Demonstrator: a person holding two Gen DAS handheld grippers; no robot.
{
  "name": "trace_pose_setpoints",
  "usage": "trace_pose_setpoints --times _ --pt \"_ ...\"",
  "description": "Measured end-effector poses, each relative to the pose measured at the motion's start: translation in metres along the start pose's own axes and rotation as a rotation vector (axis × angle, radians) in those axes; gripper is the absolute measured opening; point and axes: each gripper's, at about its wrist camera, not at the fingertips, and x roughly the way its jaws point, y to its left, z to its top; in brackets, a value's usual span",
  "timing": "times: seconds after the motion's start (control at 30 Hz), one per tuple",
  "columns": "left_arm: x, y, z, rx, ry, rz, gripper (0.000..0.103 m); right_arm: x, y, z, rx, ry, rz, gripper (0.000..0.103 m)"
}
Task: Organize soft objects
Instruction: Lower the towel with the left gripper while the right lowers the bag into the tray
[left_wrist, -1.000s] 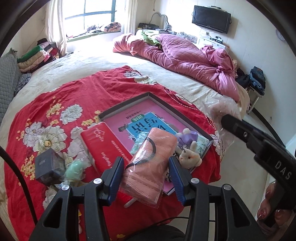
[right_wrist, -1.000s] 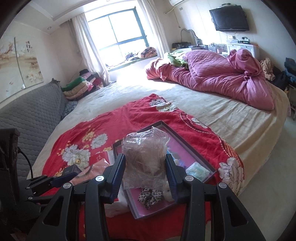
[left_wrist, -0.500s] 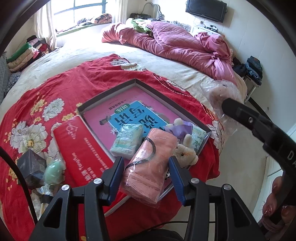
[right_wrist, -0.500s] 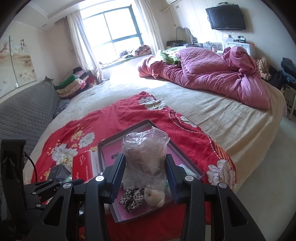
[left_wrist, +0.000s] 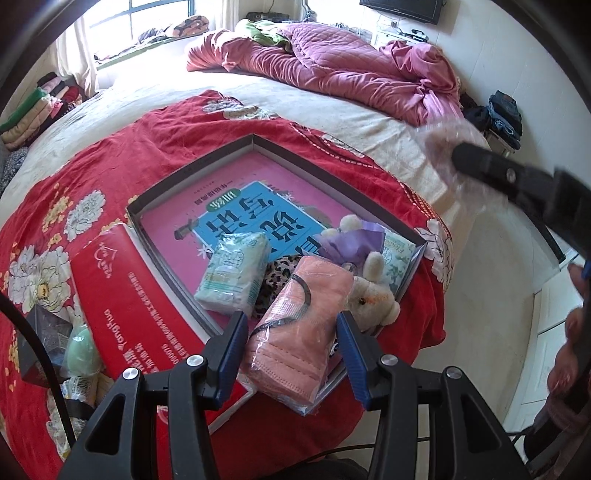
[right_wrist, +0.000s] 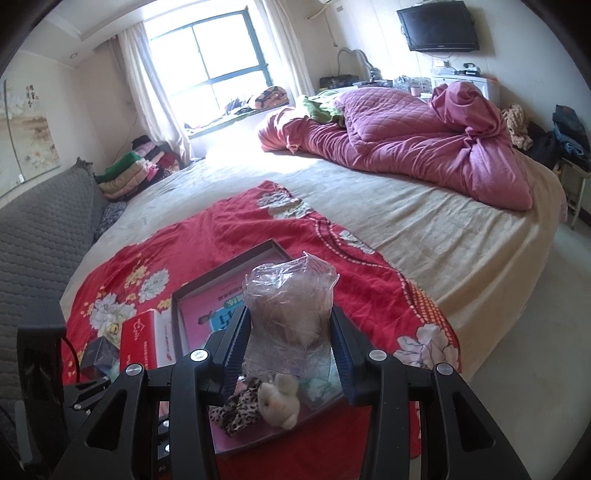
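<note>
the left tool (left_wrist: 291, 345) pinches a pink mask pack (left_wrist: 299, 332) above the near corner of the tray (left_wrist: 192, 171), which lies on the red cloth (left_wrist: 147, 140) on the bed (right_wrist: 424, 221). in the tray lie a tissue pack (left_wrist: 236, 273), a leopard cloth (left_wrist: 277, 273) and a plush rabbit (left_wrist: 373, 295). the right tool (right_wrist: 288, 347) pinches a clear bag (right_wrist: 290, 310) with something brown and fuzzy inside, held over the tray. a red box (left_wrist: 125, 295) lies touching the tray's left side.

Crowded near corner, open far end.
Tissue pack (left_wrist: 233, 273), plush rabbit (left_wrist: 373, 295) blocking; bare pink tray floor (left_wrist: 236, 177) beyond.
</note>
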Motion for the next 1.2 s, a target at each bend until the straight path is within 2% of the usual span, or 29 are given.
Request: trace_pose_setpoints --times 0.27,0.67,0.83,1.2 --pt "0.015 0.0 -0.002 0.004 0.027 -0.008 0.05 0.02 -0.01 0.01 0.006 0.009 -0.031 0.045" --pt "0.032 -0.004 -0.004 0.034 0.043 -0.005 0.05 0.061 -0.023 0.007 -0.022 0.056 -0.112 0.045" --pt "0.037 -0.007 -0.004 0.053 0.043 0.021 0.05 0.082 -0.027 0.001 -0.033 0.105 -0.117 0.045" --pt "0.04 -0.008 -0.005 0.063 0.046 0.021 0.05 0.12 -0.017 -0.015 -0.069 0.184 -0.097 0.045"
